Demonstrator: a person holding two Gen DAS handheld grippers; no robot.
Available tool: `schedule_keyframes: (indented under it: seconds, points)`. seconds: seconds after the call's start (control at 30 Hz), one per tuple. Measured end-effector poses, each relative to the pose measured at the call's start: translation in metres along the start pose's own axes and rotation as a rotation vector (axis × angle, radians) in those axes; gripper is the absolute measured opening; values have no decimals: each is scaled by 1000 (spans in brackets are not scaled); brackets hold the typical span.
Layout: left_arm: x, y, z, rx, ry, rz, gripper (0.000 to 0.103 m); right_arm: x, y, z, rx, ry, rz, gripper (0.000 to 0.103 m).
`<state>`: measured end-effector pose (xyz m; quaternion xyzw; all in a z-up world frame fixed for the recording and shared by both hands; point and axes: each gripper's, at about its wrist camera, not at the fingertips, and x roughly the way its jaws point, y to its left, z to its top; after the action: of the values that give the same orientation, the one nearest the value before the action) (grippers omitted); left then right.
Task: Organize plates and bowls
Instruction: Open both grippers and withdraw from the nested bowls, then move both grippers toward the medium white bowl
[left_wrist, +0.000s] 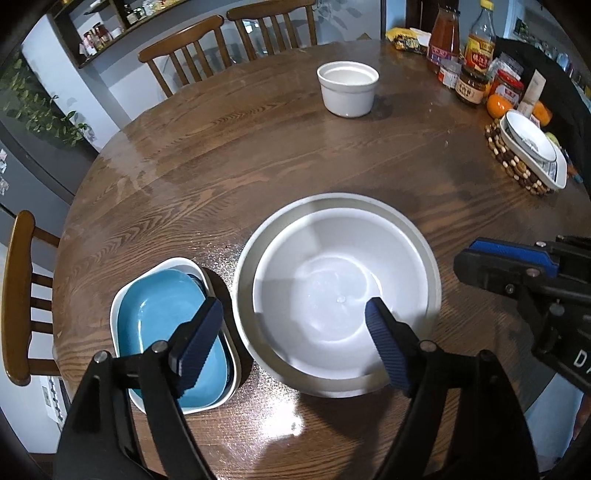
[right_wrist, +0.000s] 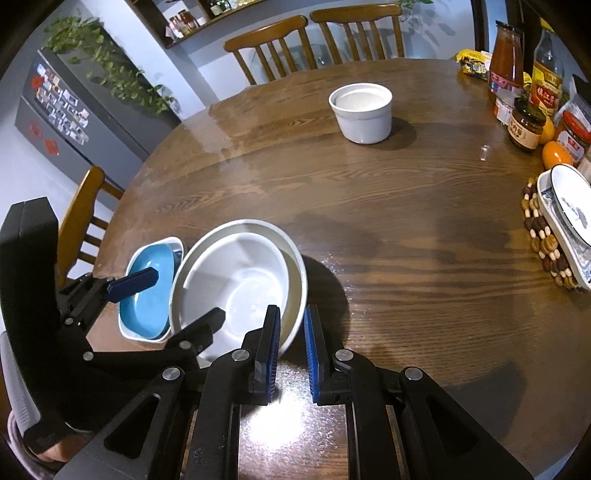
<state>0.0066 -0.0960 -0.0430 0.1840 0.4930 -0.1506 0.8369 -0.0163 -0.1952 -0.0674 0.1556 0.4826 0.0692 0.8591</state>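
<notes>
Left gripper: lower centre of the left wrist view; jaws spread wide, nothing grasped, one finger over each stack below, apparently released after a placement.

Right gripper: lower centre of the right wrist view; nearly clenched, a narrow gap showing, nothing seen between the pads, just beside the bowl's rim.

White bowl: nested inside a grey bowl, centre, presumably to save space.

Blue dish: lower left, nested in a white dish, just beside the bowls.

White ramekin: upper centre, alone, judged not yet sorted.

Patterned plate: right edge, on a beaded trivet, near jars.
</notes>
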Motion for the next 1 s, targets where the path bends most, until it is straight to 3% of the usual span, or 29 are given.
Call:
schedule_keyframes:
  seconds: [0.03,0.07,0.13,0.17,0.33,0.4,0.5,0.73,1.0]
  points:
    - [-2,0,0,-5,-6,2,84,-2,0,-1,-4,-6,3,20]
    - [-5,0,0,-13,-16,5,86,-4,-1,-1,-6,-14,3,35]
    - [-9,1,-1,-21,-26,5,88,-8,-1,-2,-11,-34,8,55]
    - [-10,0,-2,-22,-30,5,89,-10,-1,-3,-16,-43,13,57]
    - [-17,-1,-2,-46,-41,15,93,-17,-5,-6,-15,-57,44,57]
    - [-19,0,-3,-61,-45,26,102,-22,-7,-7,-13,-73,65,57]
    - [-21,2,-1,-79,-51,29,102,-29,-14,-8,-12,-91,84,59]
    - [-30,-10,9,-93,-64,-25,102,-51,-39,-11,25,-137,53,61]
    - [-50,-39,31,-35,-115,-77,102,-88,-75,-20,81,-204,-16,61]
